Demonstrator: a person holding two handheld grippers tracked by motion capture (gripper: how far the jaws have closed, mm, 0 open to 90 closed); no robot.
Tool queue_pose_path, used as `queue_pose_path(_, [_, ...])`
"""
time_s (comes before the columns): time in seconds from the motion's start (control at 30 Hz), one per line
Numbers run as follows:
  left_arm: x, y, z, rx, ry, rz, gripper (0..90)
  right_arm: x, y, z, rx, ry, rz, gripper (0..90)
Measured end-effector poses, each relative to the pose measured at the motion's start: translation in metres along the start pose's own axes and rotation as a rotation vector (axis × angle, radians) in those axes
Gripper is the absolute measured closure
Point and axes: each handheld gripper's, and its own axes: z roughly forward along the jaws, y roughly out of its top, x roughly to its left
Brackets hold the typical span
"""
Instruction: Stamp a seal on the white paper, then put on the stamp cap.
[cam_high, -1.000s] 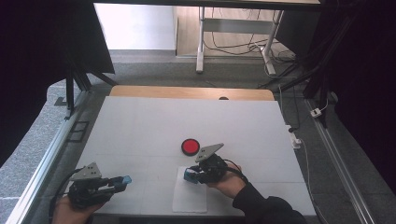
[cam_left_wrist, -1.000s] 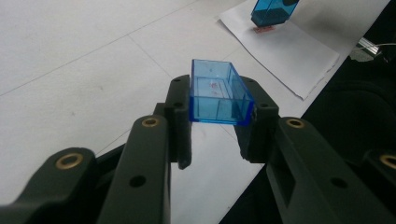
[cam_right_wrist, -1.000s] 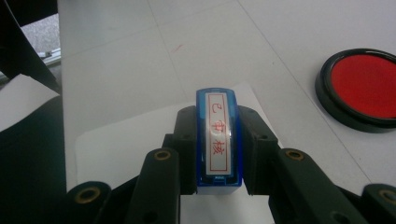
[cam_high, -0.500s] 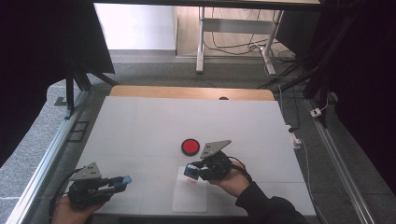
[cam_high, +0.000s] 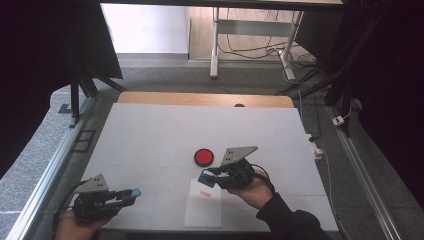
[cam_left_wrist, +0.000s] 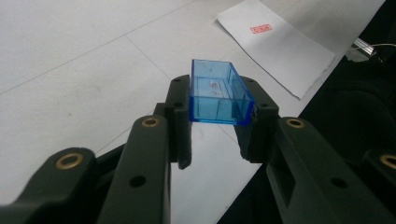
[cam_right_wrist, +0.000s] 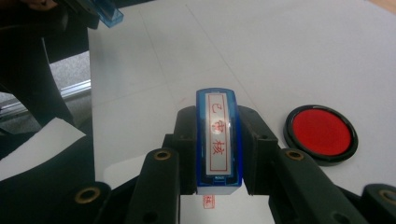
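Observation:
My right gripper (cam_high: 207, 178) (cam_right_wrist: 218, 144) is shut on a blue stamp (cam_right_wrist: 218, 140) (cam_high: 205, 177) and holds it just above the white paper sheet (cam_high: 204, 212). The stamp's white face with red characters is turned toward the camera. A small red imprint (cam_high: 204, 194) (cam_right_wrist: 208, 201) marks the paper below it. My left gripper (cam_high: 129, 194) (cam_left_wrist: 218, 116) is shut on the stamp's clear blue cap (cam_left_wrist: 217, 93) (cam_high: 132, 192) near the table's front left edge. The round red ink pad (cam_high: 203, 157) (cam_right_wrist: 321, 133) lies just beyond the right gripper.
The white table (cam_high: 165, 130) has a wooden strip along its far edge. A metal rail (cam_high: 50, 170) runs down the left side, and cables (cam_high: 320, 150) hang at the right edge. A desk frame stands on the floor beyond.
My right gripper has lifted the stamp off the paper and drawn slightly right, uncovering the red imprint. The left gripper has stayed where it was.

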Motion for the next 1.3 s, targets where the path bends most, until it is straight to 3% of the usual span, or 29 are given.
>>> queue_pose_path(0.47, [0.000, 0.000, 0.000, 0.004, -0.002, 0.004, 68.3, 0.006, 0.011, -0.019, -0.077, 0.009, -0.018, 71.3])
queue_pose_path(0.87, [0.000, 0.001, 0.001, 0.014, -0.012, 0.013, 68.3, 0.007, 0.013, -0.024, -0.090, 0.014, -0.021, 71.3])
queue_pose_path(1.0, [0.001, 0.002, 0.001, 0.004, -0.039, 0.009, 68.3, 0.007, 0.014, -0.024, -0.097, 0.024, -0.029, 71.3])
queue_pose_path(1.3, [-0.003, 0.017, 0.014, 0.017, -0.089, 0.079, 68.3, 0.006, 0.015, -0.022, -0.092, 0.026, -0.022, 71.3])
